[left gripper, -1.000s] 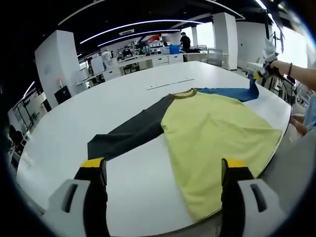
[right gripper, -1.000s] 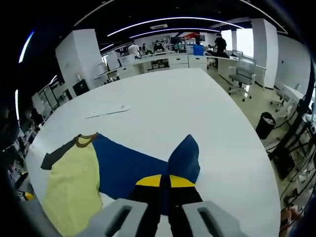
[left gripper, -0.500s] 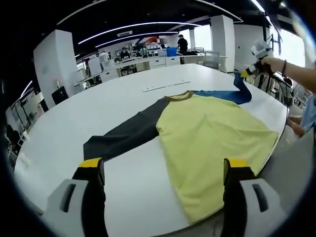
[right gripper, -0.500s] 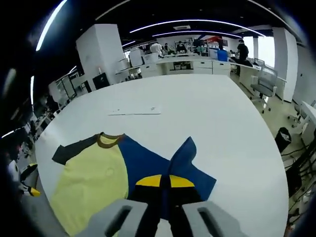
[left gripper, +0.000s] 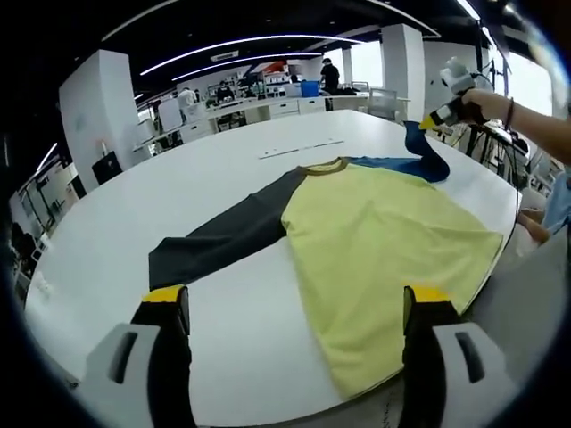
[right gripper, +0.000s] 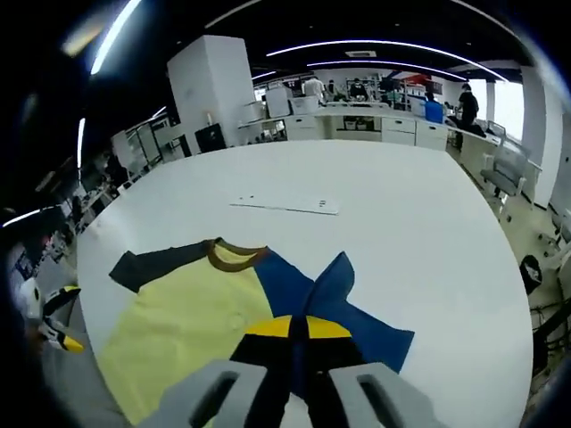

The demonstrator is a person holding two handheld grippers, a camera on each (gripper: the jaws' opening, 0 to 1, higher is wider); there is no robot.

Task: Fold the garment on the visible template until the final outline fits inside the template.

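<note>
A long-sleeved shirt lies flat on the white table. It has a yellow body, a brown collar, a dark grey sleeve and a blue sleeve. My left gripper hovers open over the near table edge, short of the shirt, with nothing between its jaws. A hand holds my right gripper at the far side. In the right gripper view my right gripper is shut on the end of the blue sleeve, lifted off the table beside the yellow body.
A thin white strip lies on the table beyond the collar, also seen as the strip. The shirt's hem hangs near the table edge. A person's sleeve shows at right. Desks, pillars and people stand far behind.
My right gripper has carried the blue sleeve end up and inward toward the collar, and its view has swung round onto more of the shirt. My left gripper stays open, nearly still.
</note>
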